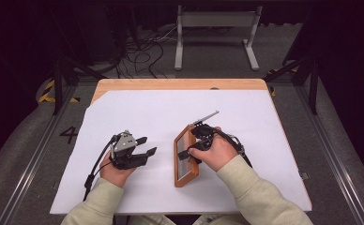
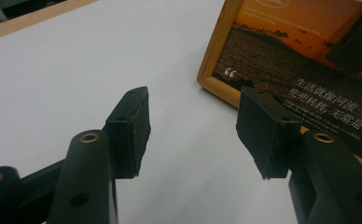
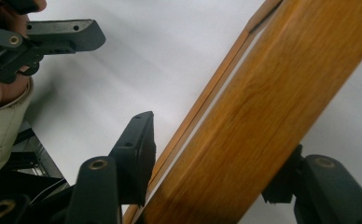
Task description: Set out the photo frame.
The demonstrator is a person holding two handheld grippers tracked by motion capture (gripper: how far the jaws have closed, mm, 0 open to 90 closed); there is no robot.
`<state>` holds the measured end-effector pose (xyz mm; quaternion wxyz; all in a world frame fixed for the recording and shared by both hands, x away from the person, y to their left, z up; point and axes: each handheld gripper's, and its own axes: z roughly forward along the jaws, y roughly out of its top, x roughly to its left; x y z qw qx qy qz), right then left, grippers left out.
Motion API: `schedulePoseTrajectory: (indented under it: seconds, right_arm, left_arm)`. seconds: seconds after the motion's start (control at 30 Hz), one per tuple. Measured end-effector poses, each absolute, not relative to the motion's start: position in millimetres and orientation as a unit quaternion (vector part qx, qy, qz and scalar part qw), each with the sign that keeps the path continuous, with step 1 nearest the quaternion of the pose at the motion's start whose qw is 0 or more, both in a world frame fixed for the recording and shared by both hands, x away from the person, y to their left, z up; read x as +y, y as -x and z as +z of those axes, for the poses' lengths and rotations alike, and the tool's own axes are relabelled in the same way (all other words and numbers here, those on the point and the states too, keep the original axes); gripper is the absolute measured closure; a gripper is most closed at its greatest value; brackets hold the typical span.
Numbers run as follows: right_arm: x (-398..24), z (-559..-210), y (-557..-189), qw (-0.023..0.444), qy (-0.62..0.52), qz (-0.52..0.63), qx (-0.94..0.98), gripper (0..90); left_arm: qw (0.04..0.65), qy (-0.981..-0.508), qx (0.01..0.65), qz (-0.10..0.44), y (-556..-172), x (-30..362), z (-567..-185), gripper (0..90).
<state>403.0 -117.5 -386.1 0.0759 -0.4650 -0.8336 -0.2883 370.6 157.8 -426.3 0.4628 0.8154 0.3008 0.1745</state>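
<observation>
Wooden picture frame (image 1: pixel 186 157) stands between the right gripper's (image 1: pixel 189 152) jaws, which pinch it; left gripper (image 1: pixel 145 146), just beside, is spread empty.

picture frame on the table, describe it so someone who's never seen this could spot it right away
On the white sheet covering the table, look right of centre, by the person's right hand. The picture frame stands there on its long edge between the right tongs. It alone is wooden, holding an orange sunset print with white text.
</observation>
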Motion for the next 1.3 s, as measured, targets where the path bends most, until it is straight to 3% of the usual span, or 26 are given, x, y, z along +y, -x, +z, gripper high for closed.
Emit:
schedulePoseTrajectory:
  seconds: [0.13, 0.23, 0.7, 1.0, 1.3]
  right_arm:
    - [-119.3, -378.3, -400.9, 0.054, 0.468, -0.283, -0.835, 64.4]
    - [-119.8, -373.5, -400.7, 0.051, 0.459, -0.28, -0.841, 70.2]
    - [-122.0, -357.4, -402.0, 0.038, 0.369, -0.273, -0.888, 70.8]
    - [-123.6, -325.8, -416.2, 0.016, 0.198, -0.231, -0.953, 70.8]
    - [-113.6, -329.3, -431.9, 0.03, 0.062, -0.215, -0.974, 70.7]
  left_arm:
    - [0.464, -0.815, 0.302, 0.175, -370.3, 158.1, -425.9, 44.4]
    - [0.464, -0.814, 0.302, 0.177, -370.2, 158.5, -425.5, 44.3]
    - [0.467, -0.809, 0.307, 0.181, -370.5, 162.7, -424.4, 44.1]
    - [0.467, -0.807, 0.312, 0.18, -368.7, 166.1, -425.1, 43.9]
    - [0.466, -0.808, 0.314, 0.179, -367.9, 168.8, -426.5, 43.7]
